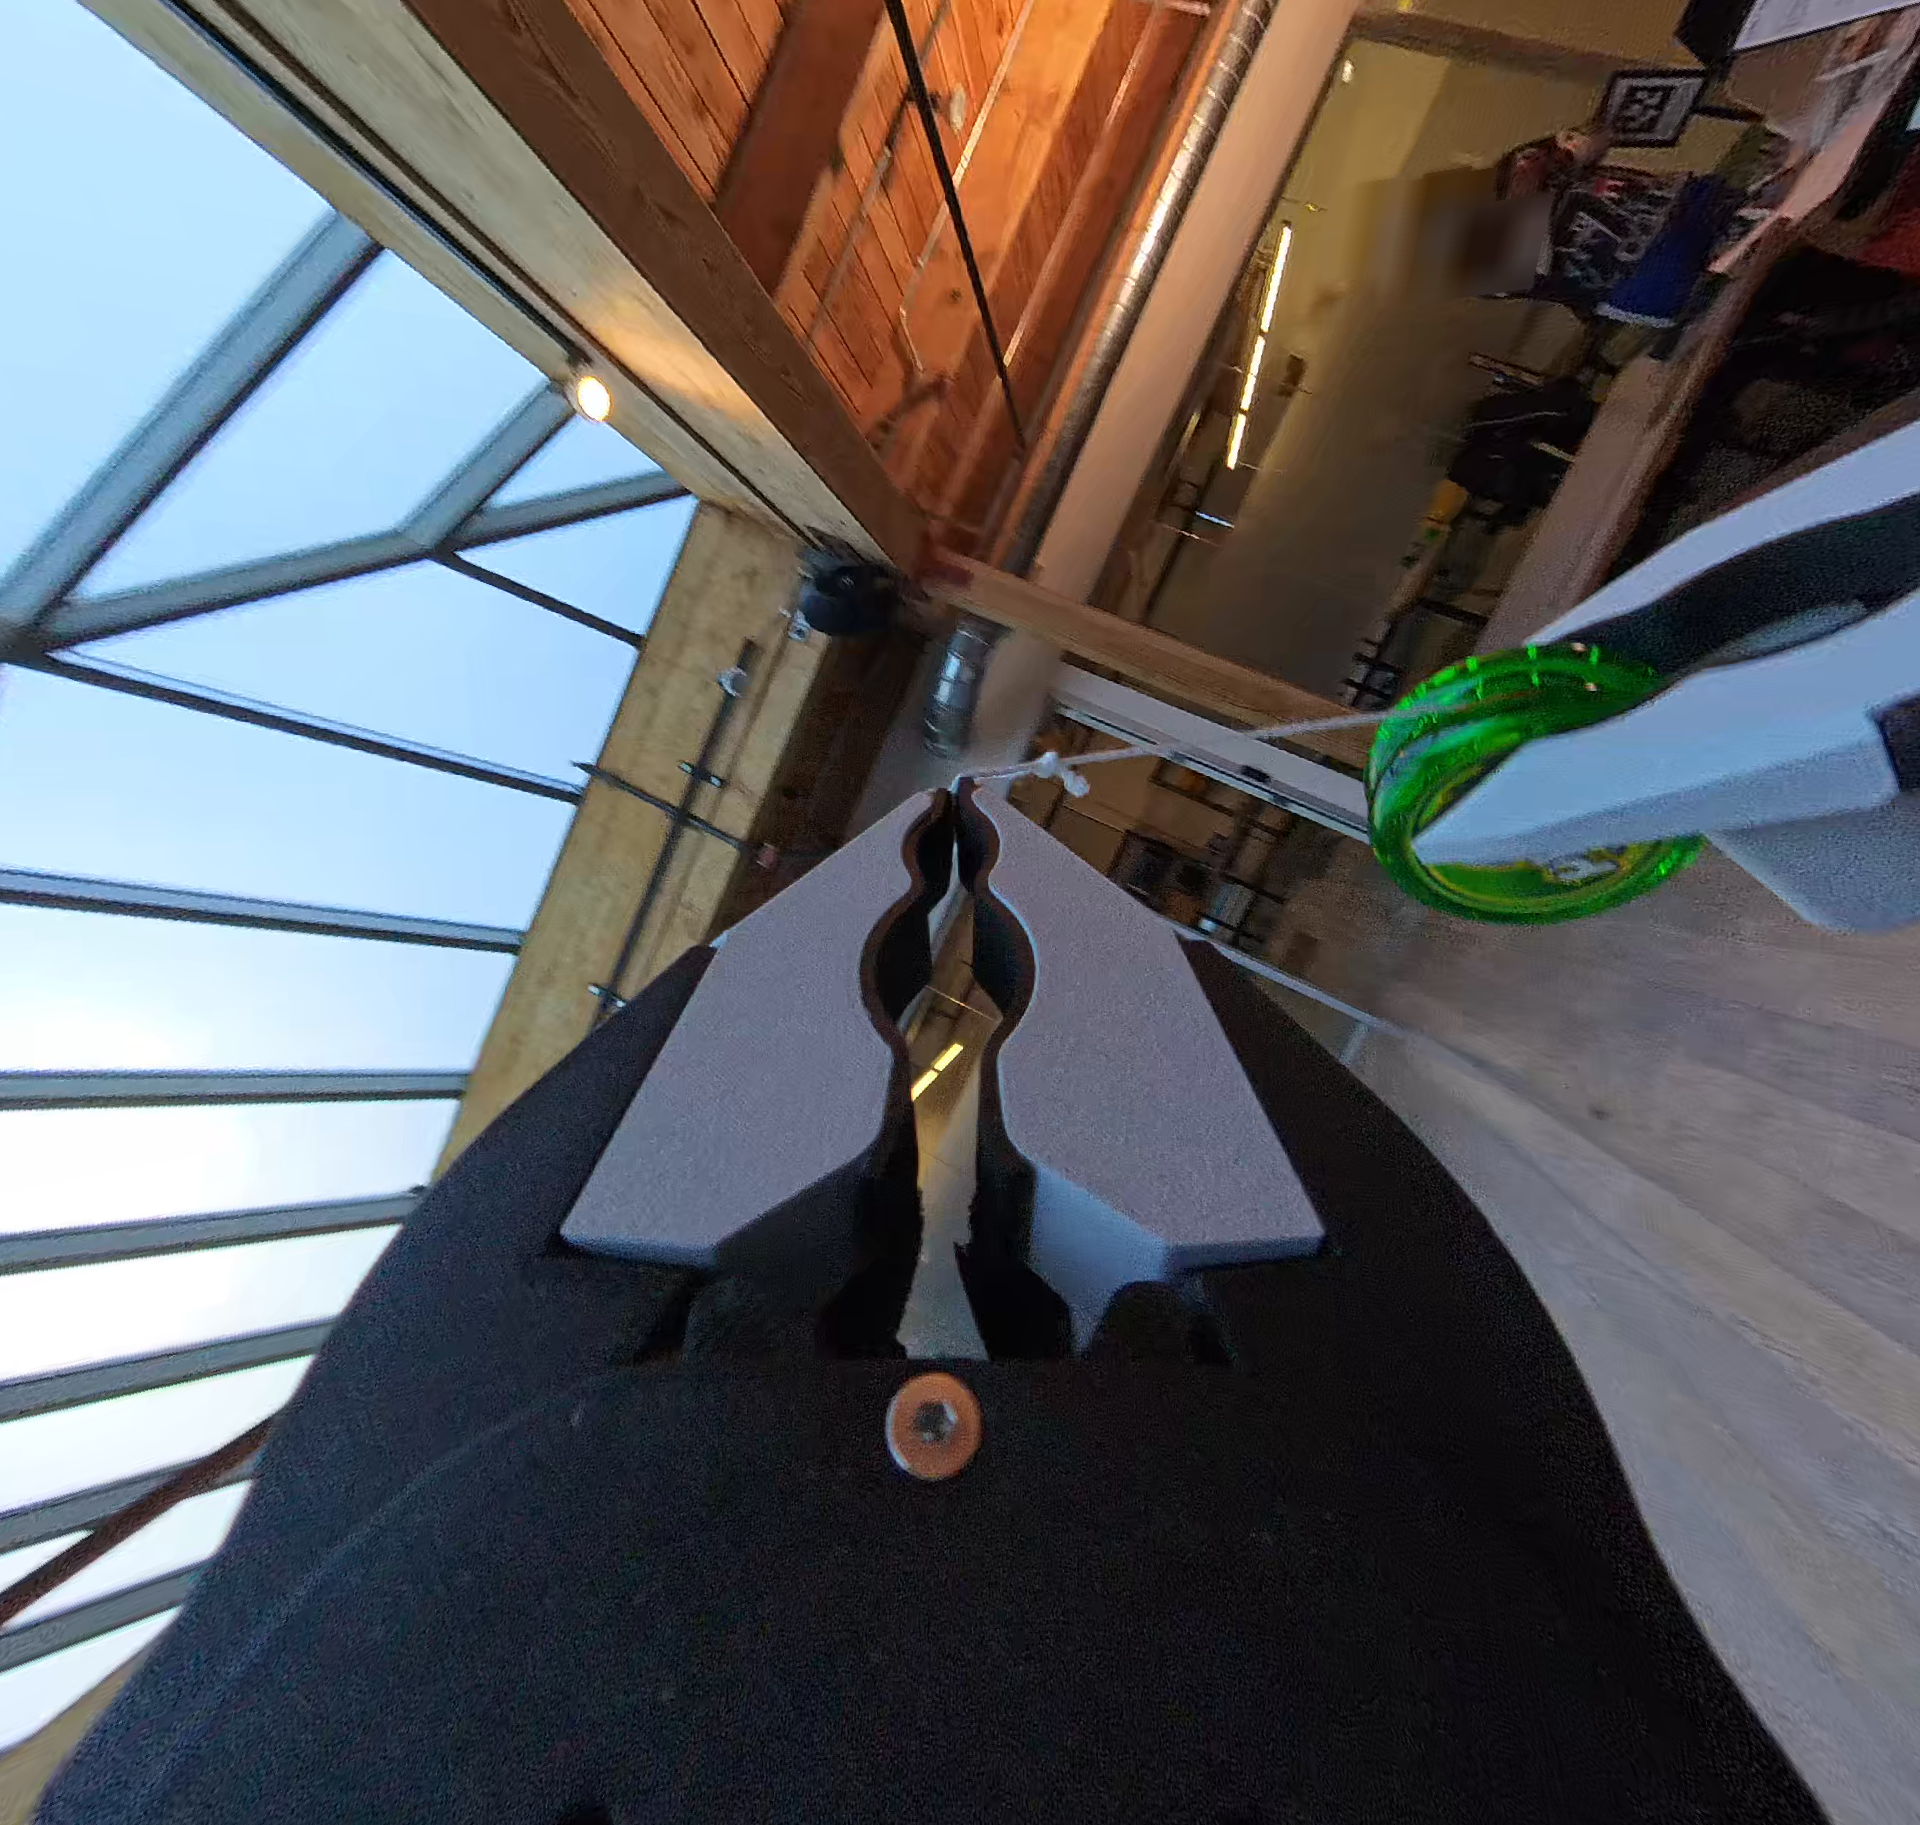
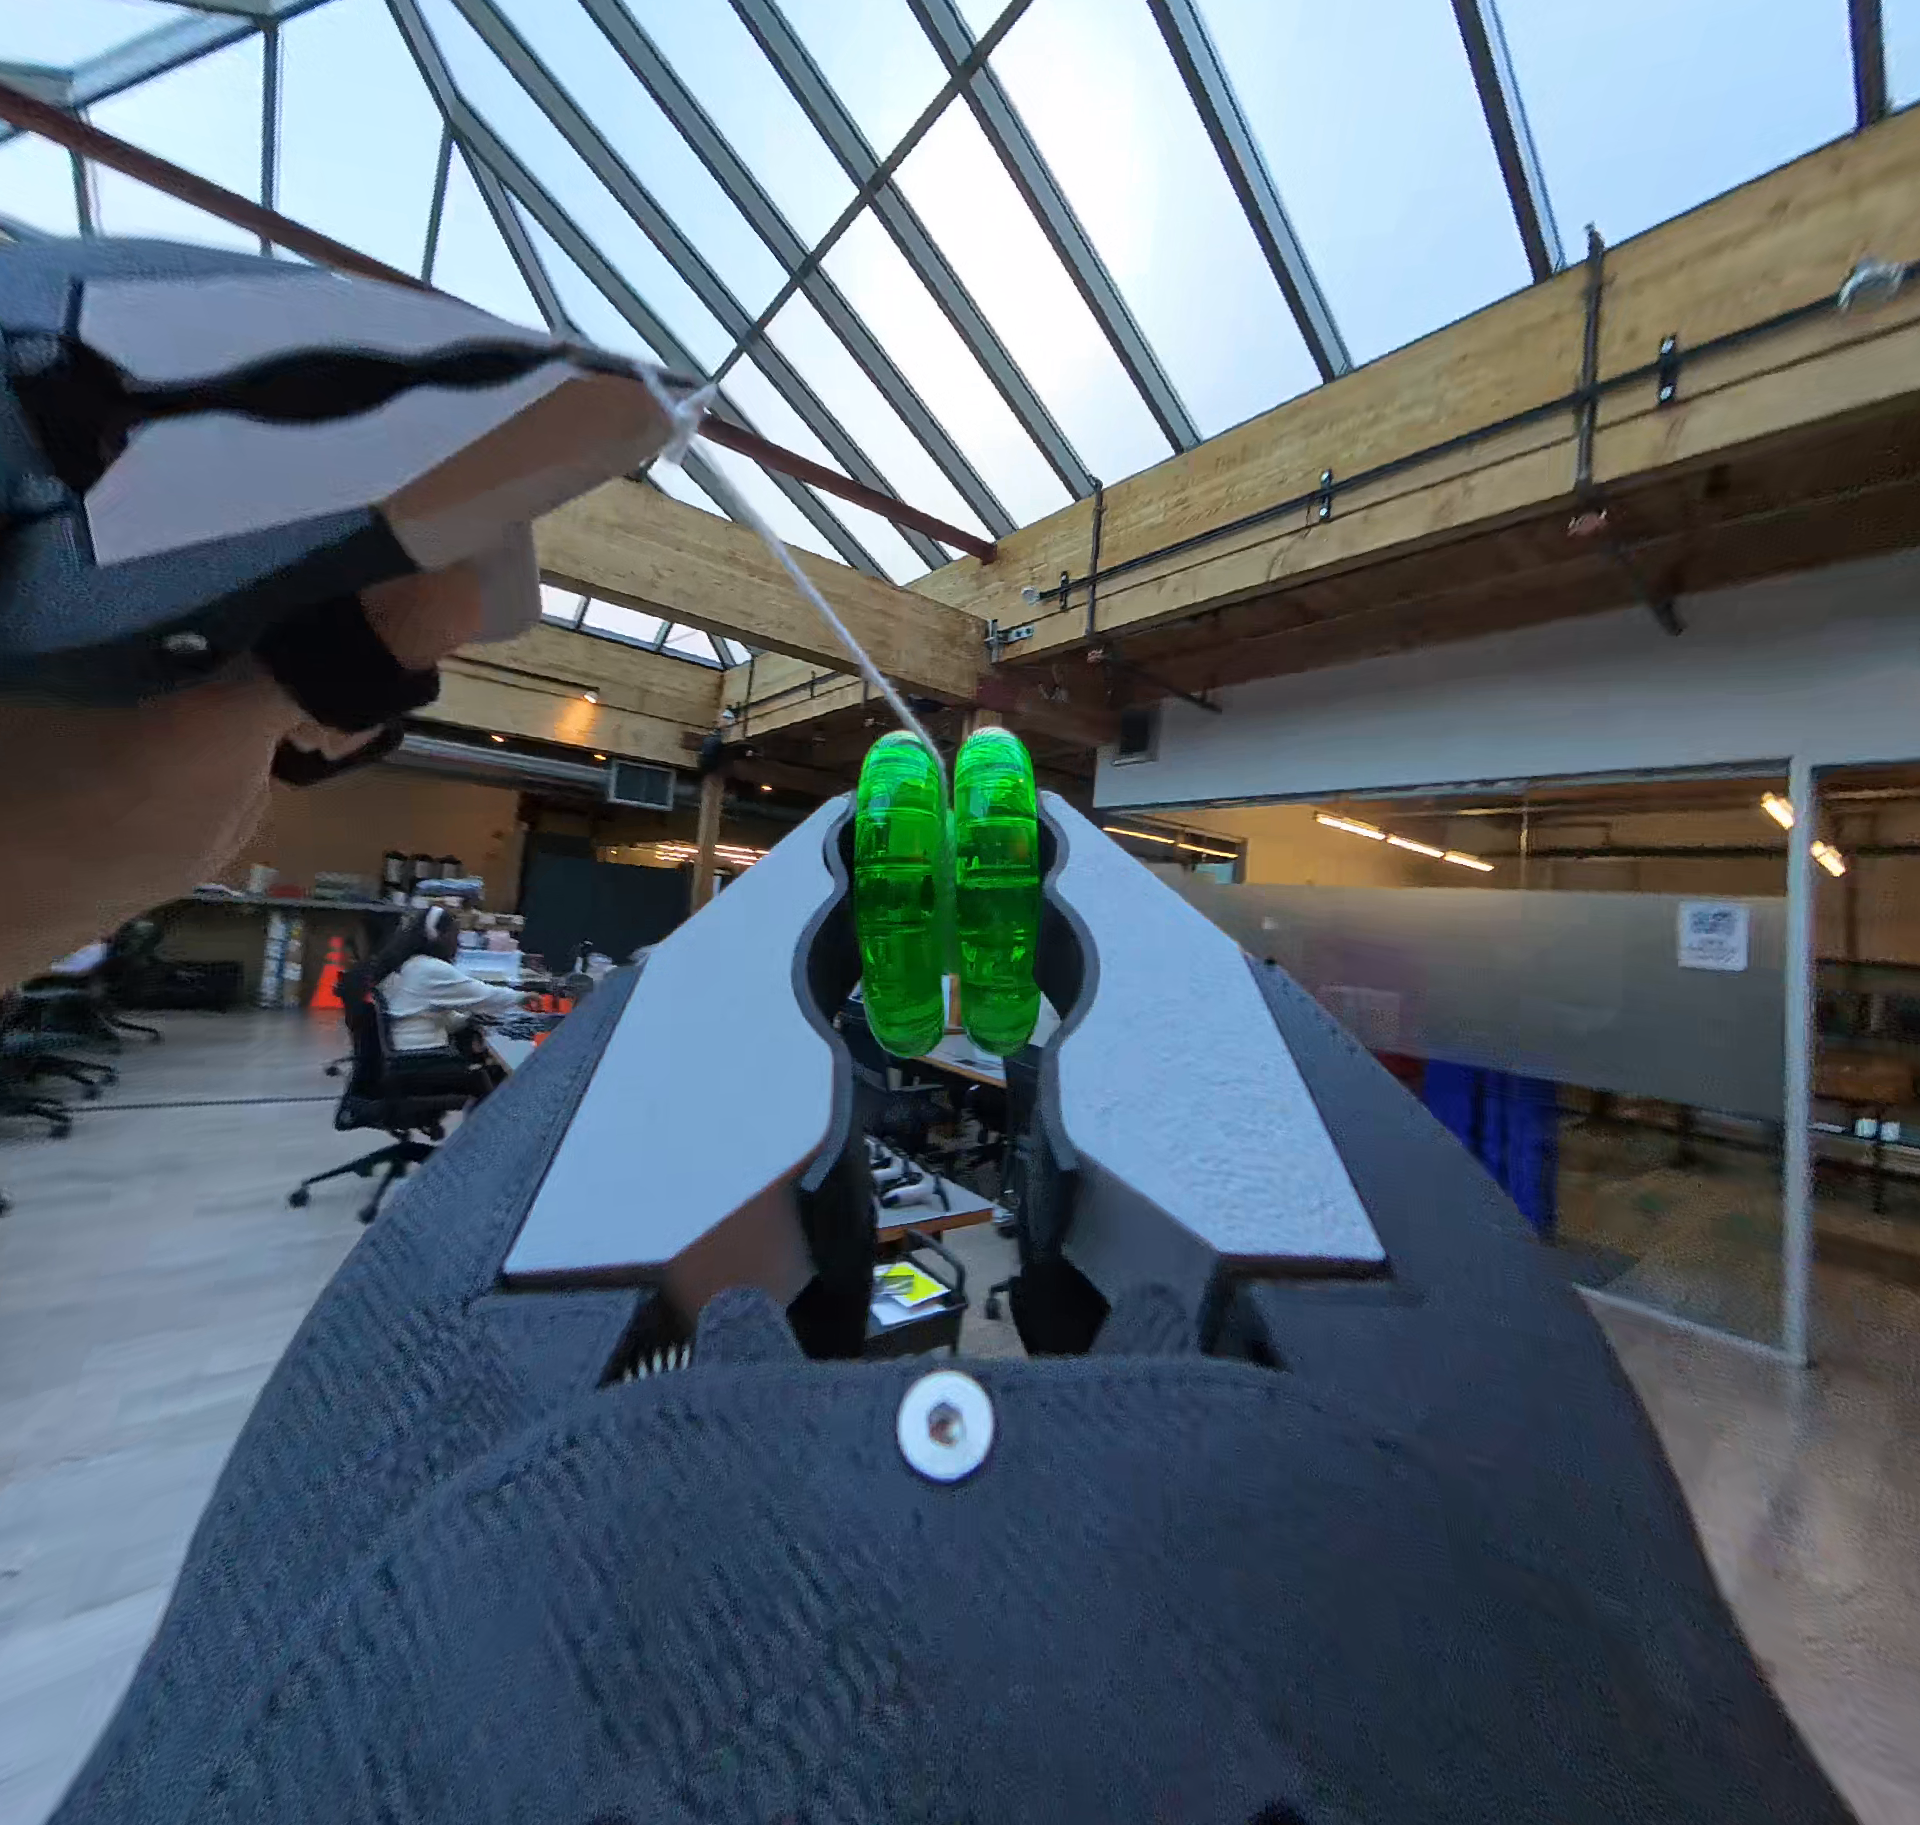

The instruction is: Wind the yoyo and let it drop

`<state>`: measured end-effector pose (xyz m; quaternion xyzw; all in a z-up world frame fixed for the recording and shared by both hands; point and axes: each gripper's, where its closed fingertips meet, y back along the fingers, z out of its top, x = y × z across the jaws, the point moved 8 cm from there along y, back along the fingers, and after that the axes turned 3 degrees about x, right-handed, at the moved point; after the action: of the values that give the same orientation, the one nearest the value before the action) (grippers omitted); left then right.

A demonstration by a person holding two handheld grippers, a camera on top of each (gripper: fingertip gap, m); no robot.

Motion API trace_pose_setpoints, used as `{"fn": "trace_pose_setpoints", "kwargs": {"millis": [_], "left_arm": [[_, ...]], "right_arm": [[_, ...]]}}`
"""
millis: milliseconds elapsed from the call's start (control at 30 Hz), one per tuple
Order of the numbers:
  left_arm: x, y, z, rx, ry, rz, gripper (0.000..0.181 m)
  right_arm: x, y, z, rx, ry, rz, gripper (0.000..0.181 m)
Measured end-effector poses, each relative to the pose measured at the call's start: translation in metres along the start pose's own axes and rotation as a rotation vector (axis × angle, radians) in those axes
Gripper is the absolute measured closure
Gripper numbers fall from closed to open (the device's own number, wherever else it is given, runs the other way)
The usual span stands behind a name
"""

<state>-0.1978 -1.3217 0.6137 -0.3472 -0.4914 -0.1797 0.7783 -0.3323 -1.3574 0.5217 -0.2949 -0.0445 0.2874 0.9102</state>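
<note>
Right gripper (image 2: 948, 819) has its fingers clamped on both sides of the green yoyo (image 2: 943, 902), gripping it edge-on up near the fingertips. Left gripper (image 1: 956, 796) is pinched closed on the end of the white string (image 2: 800, 580), which runs taut into the yoyo's groove

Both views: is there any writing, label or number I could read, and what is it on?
White notice on the frosted glass: too small to read.
Black-and-white square marker in the background: a pattern, no words.
Pale mark on the green yoyo: blurred.
Nothing else is readable.
</note>
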Motion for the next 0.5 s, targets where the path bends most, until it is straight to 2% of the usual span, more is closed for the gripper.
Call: {"fn": "trace_pose_setpoints", "kwargs": {"millis": [67,133,167,233,333,433,500], "left_arm": [[-0.013,-0.008,-0.007,0.012,0.035,-0.109,0.181],[-0.029,-0.010,-0.004,-0.014,0.031,-0.263,0.181],[-0.034,-0.008,0.000,-0.036,0.041,-0.297,0.181],[-0.031,-0.002,0.009,-0.091,0.089,-0.272,0.181],[-0.030,0.002,0.017,-0.146,0.247,-0.343,0.181],[-0.023,-0.008,0.009,-0.115,0.319,-0.270,0.181],[-0.014,-0.027,0.001,-0.042,0.259,-0.196,0.181]], "right_arm": [[-0.020,0.002,0.003,0.010,-0.056,-0.007,0.155],[-0.034,0.003,0.007,0.028,-0.038,-0.002,0.155],[-0.040,0.004,0.008,0.051,-0.012,0.004,0.155],[-0.051,0.007,0.008,0.091,0.021,0.021,0.155],[-0.052,0.011,0.000,0.179,-0.013,0.093,0.155],[-0.039,0.014,-0.009,0.211,-0.014,0.134,0.155],[-0.031,0.009,-0.013,0.205,0.049,0.100,0.155]]}}
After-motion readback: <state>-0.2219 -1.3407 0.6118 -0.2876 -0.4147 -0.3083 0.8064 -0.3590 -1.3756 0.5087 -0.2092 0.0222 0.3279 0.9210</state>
